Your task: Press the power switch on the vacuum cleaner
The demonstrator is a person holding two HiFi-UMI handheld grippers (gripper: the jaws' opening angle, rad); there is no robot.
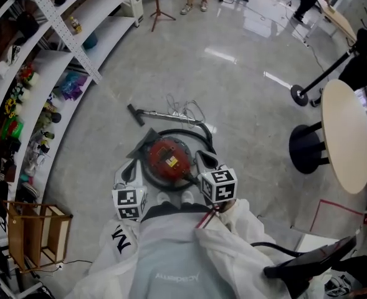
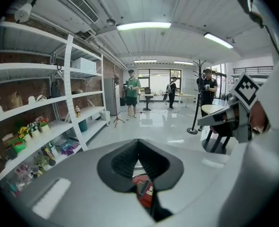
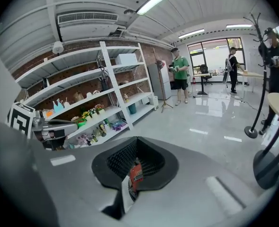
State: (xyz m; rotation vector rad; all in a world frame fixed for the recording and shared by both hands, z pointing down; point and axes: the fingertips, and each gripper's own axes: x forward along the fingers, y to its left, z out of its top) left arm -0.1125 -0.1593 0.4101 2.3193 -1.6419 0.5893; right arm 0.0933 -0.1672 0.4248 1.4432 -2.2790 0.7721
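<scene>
The red round vacuum cleaner [image 1: 166, 159] sits on the floor right in front of me, with a black hose looped behind it and a metal wand [image 1: 164, 114] lying toward the left. I cannot pick out its power switch. My left gripper [image 1: 129, 170] hovers at the vacuum's left side and my right gripper [image 1: 204, 161] at its right side. Both are shut with nothing held. In the left gripper view, the left gripper [image 2: 138, 143] shows a sliver of the red vacuum [image 2: 144, 189] through its slit. The right gripper [image 3: 135, 143] shows the same red vacuum [image 3: 135, 176].
White shelves [image 1: 58, 73] with toys run along the left. A wooden crate [image 1: 37, 232] stands at the lower left. A round table [image 1: 348, 136] on a black base [image 1: 308, 148] is at the right. Loose cable [image 1: 184, 109] lies past the wand. People stand far off.
</scene>
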